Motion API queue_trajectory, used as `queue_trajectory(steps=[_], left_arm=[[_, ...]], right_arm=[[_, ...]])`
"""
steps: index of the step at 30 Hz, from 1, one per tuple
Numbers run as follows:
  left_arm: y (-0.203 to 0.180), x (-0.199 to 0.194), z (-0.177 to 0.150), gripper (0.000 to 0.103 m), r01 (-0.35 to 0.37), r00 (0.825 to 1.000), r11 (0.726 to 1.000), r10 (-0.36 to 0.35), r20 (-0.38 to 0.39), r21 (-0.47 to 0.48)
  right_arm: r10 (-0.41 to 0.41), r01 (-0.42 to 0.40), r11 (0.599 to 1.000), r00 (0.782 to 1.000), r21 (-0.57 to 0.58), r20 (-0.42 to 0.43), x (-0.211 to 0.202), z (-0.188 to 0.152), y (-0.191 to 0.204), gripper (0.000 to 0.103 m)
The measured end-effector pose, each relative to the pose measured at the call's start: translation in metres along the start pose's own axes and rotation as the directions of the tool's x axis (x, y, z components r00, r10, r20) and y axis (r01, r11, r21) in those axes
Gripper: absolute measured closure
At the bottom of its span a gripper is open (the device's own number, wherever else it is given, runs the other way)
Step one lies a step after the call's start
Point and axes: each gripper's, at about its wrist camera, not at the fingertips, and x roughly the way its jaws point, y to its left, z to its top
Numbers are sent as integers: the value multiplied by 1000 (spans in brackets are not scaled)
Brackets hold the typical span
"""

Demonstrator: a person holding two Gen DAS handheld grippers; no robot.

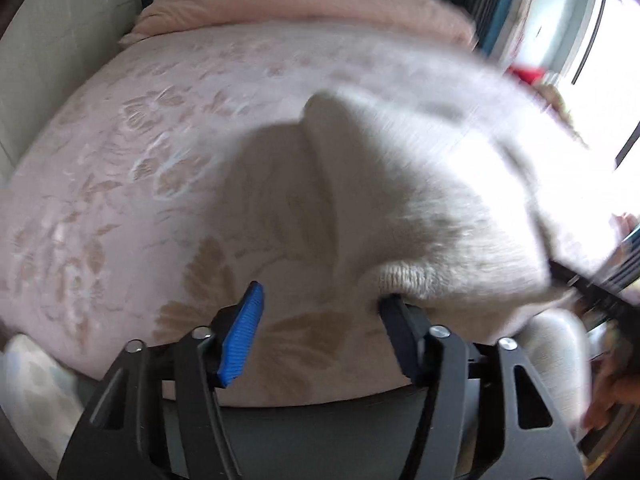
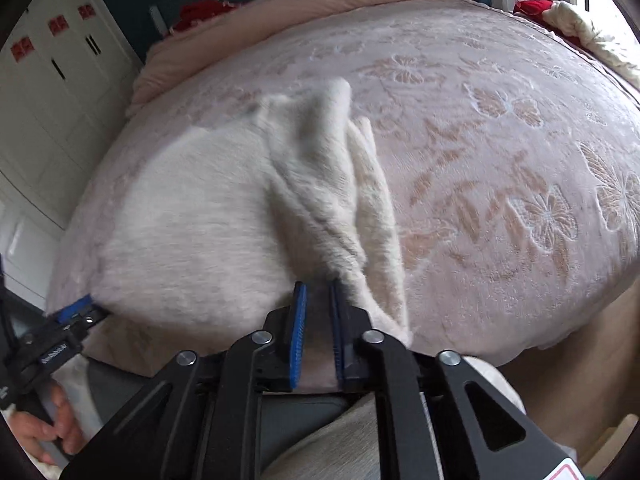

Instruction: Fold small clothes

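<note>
Your right gripper [image 2: 318,300] is clenched on a bunched edge of the white sweater [image 2: 208,216], which hangs lifted above the pink floral bed [image 2: 500,152], its far end trailing onto the cover. Your left gripper [image 1: 320,308] stands released, jaws wide, its right finger tucked under a ribbed hem while the blue left pad [image 1: 244,336] touches nothing. The step in hand looks like spreading the sweater flat for the first fold. To do it well, close the left gripper on that hem before you move, keep both grips level and apart so the cloth stays taut, then lower it onto the bed without letting the bunched sleeve roll under.
</note>
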Motion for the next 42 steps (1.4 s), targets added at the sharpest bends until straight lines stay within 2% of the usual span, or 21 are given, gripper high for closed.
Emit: queue_trajectory(steps=[3, 5, 8, 9, 10, 12, 15, 16, 18, 20, 23, 26, 27, 30, 31, 33, 35, 37, 40, 41, 42], left_arm=[[9, 17, -11, 49, -34, 997, 999, 32, -71, -31], [5, 18, -14, 49, -43, 996, 999, 44, -82, 6], [-3, -1, -14, 48, 24, 998, 998, -21, -51, 56], [-5, -14, -14, 44, 46, 999, 996, -44, -28, 80], [-5, -27, -13, 40, 78, 997, 992, -78, 0, 95], [-4, -48, -9, 30, 115, 992, 990, -119, 48, 85], [-8, -67, 3, 26, 143, 983, 988, -149, 105, 64], [-11, -69, 7, 25, 141, 983, 988, -147, 112, 63], [-17, -72, 15, 25, 139, 981, 987, -149, 127, 81], [-23, -76, 20, 25, 119, 981, 987, -134, 142, 110], [-26, -74, 27, 18, 110, 978, 986, -130, 162, 126], [-31, -55, 35, 17, 152, 979, 984, -163, 121, 96], [-32, -49, 38, 17, 177, 978, 981, -184, 100, 81], [-28, -38, 54, 7, 272, 959, 962, -272, 79, 15], [-24, -30, 62, 6, 313, 948, 949, -310, 70, -34], [-18, -10, 71, 5, 356, 934, 929, -356, 29, -104], [-12, 22, 77, 5, 328, 938, 925, -343, -50, -193], [-5, 53, 76, 5, 324, 920, 900, -372, -125, -292], [1, 91, 65, 5, 326, 885, 858, -425, -190, -398], [3, 95, 63, 5, 331, 880, 844, -438, -187, -421], [3, 95, 62, 5, 331, 880, 839, -440, -179, -432]], right_arm=[[18, -17, 1000, 1000, 23, -24, 11, 0, -7, 103], [24, -23, 999, 999, 27, -30, 9, 0, -9, 103], [61, -59, 996, 998, 63, -19, -9, 7, -10, 96], [89, -88, 992, 996, 85, -3, -18, 11, -11, 89], [107, -108, 990, 994, 89, 10, -25, 17, -10, 66], [114, -117, 990, 993, 81, 39, -34, 33, -7, 34], [129, -130, 990, 991, 62, 20, -12, 60, -2, 33], [125, -124, 990, 992, 69, -6, -1, 64, -1, 46], [109, -105, 993, 991, 55, -76, 26, 71, 5, 90], [94, -94, 995, 995, 21, 15, 6, 80, 13, 91], [56, -54, 998, 994, -23, 96, -10, 88, 15, 90], [-1, -4, 999, 994, -40, -114, 49, 76, 2, 80], [15, -17, 1000, 997, -24, -78, 42, 72, 0, 76], [37, -37, 999, 999, 27, -1, 9, 70, -3, 35], [32, -32, 999, 999, 42, 15, 4, 68, -5, 29], [48, -47, 996, 999, 82, -14, 8, 62, -13, 29], [53, -43, 992, 995, 121, -81, 24, 57, -20, 29], [118, -95, 979, 986, 183, -120, 40, 48, -28, 24], [224, -183, 929, 970, 321, -96, 51, 38, -41, 20], [222, -182, 927, 971, 329, -88, 51, 37, -41, 21], [222, -184, 930, 971, 317, -89, 49, 38, -38, 36]])
